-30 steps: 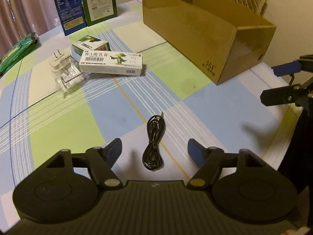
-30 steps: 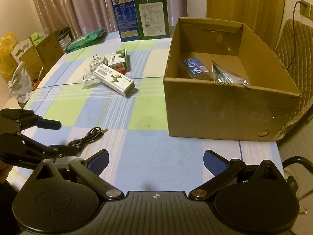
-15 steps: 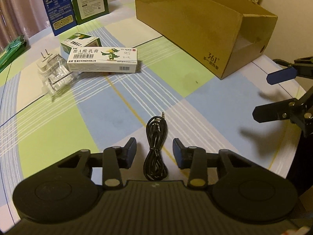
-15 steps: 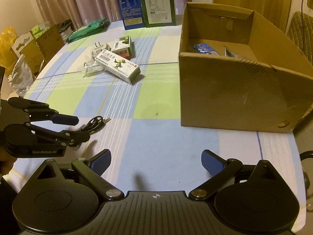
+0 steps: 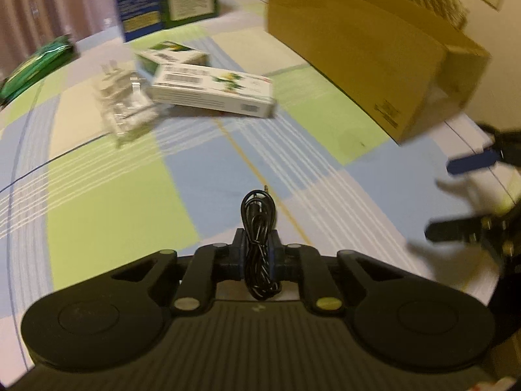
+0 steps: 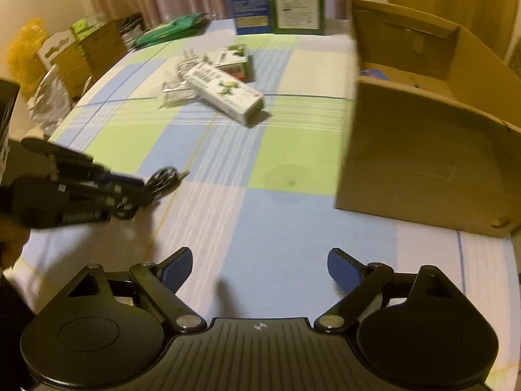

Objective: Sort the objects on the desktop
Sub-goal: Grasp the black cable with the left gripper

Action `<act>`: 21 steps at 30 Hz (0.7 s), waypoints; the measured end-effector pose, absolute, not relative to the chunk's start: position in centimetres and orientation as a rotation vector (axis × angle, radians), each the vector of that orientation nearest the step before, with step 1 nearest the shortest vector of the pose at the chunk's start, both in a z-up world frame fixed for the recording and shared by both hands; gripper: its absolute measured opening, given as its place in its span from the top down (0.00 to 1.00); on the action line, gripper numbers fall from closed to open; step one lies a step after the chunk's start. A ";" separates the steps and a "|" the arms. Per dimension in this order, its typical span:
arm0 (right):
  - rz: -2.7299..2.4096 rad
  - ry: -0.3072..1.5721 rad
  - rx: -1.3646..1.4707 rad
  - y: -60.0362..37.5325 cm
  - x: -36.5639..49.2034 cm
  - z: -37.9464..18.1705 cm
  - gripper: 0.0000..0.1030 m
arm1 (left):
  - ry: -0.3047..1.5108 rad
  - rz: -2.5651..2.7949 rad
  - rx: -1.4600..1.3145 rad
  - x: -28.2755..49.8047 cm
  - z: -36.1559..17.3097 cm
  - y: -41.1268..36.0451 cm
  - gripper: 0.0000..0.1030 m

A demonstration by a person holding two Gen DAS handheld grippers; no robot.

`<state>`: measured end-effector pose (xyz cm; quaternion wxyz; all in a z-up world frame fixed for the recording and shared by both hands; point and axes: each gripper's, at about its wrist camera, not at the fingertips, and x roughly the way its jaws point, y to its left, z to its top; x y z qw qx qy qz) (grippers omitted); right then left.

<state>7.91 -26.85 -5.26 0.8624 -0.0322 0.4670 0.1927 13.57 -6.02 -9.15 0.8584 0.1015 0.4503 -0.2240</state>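
Now clamped between the closed fingers of the left gripper (image 5: pixel 257 254), a coiled black audio cable (image 5: pixel 258 224) hangs just above the checked tablecloth (image 5: pixel 114 208), its loop and plug end poking forward past the pads. The right gripper (image 6: pixel 259 268) hovers nearby, jaws spread wide and empty. The open cardboard box (image 6: pixel 423 150) stands ahead to the right, well apart from the cable. Two medicine cartons (image 6: pixel 228 93) and a clear plastic package (image 5: pixel 125 114) remain on the table. Risk: the slack coil could slip from the narrow pinch or snag the box rim, judging by its loose strands.
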 end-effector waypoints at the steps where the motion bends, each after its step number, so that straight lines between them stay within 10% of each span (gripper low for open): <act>1: 0.419 0.979 -0.072 -26.6 7.9 -5.3 0.16 | 0.943 -0.453 0.200 13.8 -9.0 -5.6 0.91; 21: 0.548 0.868 -0.297 -18.0 16.7 -5.1 0.26 | 0.892 -0.259 -0.042 21.2 -9.0 0.4 0.91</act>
